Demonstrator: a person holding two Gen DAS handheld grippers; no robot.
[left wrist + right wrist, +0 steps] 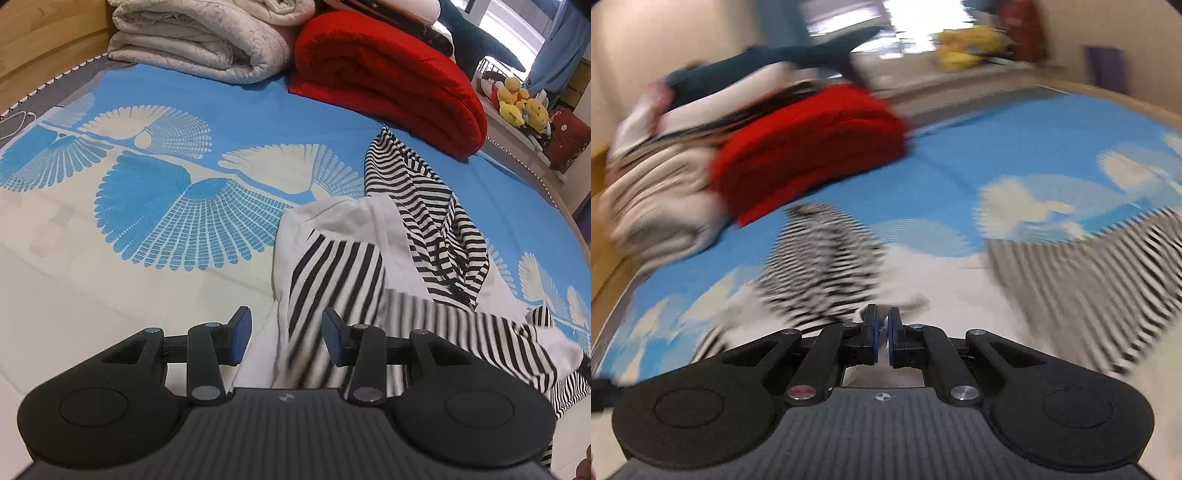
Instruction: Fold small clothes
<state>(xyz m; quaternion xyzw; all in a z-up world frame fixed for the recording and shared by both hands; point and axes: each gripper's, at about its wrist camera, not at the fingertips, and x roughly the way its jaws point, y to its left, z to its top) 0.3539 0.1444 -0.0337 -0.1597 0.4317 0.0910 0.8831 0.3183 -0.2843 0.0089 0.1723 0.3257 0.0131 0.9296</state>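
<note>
A black-and-white striped garment with white panels [417, 206] lies crumpled on the blue patterned bedspread [155, 218], at the right in the left wrist view. My left gripper [286, 332] hovers over the garment's near edge. Its jaws stand apart and the striped cloth shows below the gap, with no pad pressing on it. The right wrist view is blurred by motion. There my right gripper [882, 326] is shut on a pinch of the garment's white fabric, and the striped garment [827, 251] trails ahead of it across the bed.
A rolled red blanket [388, 81] and a folded beige quilt [192, 40] lie at the head of the bed. Yellow plush toys [521, 103] sit on a ledge at the far right. The wooden bed frame [40, 44] borders the left side.
</note>
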